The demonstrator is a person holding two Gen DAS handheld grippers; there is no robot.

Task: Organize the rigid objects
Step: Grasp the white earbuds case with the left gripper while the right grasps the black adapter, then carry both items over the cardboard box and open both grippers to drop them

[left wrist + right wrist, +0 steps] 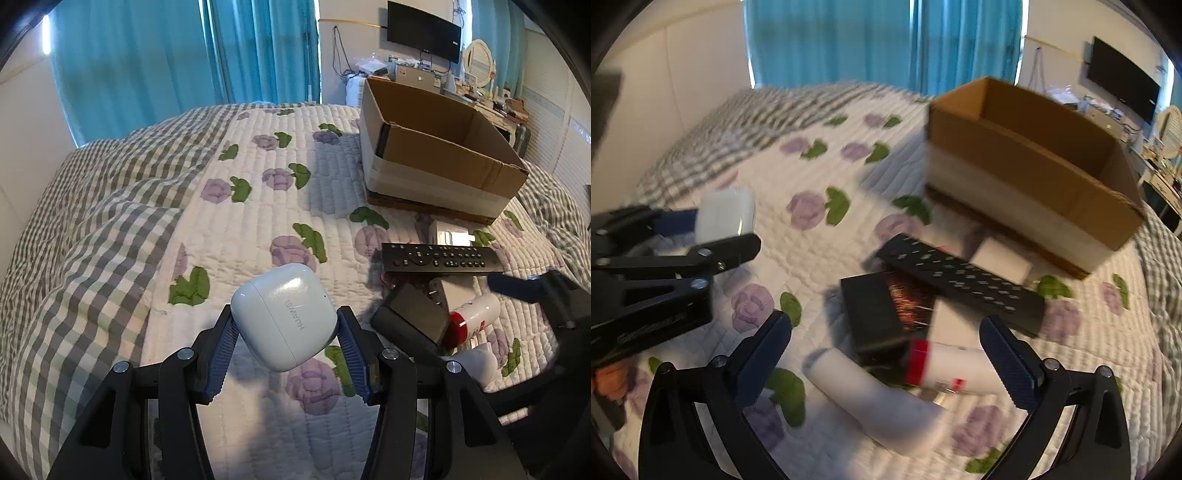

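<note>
Bedroom setup today, teal curtains behind and a quilted floral bedspread (258, 206) doing duty as my work surface. I'm holding the left gripper (284, 354) clamped on a white earbud case (284, 314), and it's hanging clear of the quilt between the ribbed blue pads (352, 354). That shell is smooth, glossy and rounded, so I'm guessing it could squirt out if I tilt too fast; I'm keeping it level while heading for the open cardboard box (436, 155) ahead and to the right of that gripper. The right gripper (886, 354) is hovering with jaws spread wide, nothing between them, just above the pile: a flat black remote (960, 284), a matte black block (875, 317), a white tube with a red band (945, 365) and a plain white cylinder (871, 398)
</note>
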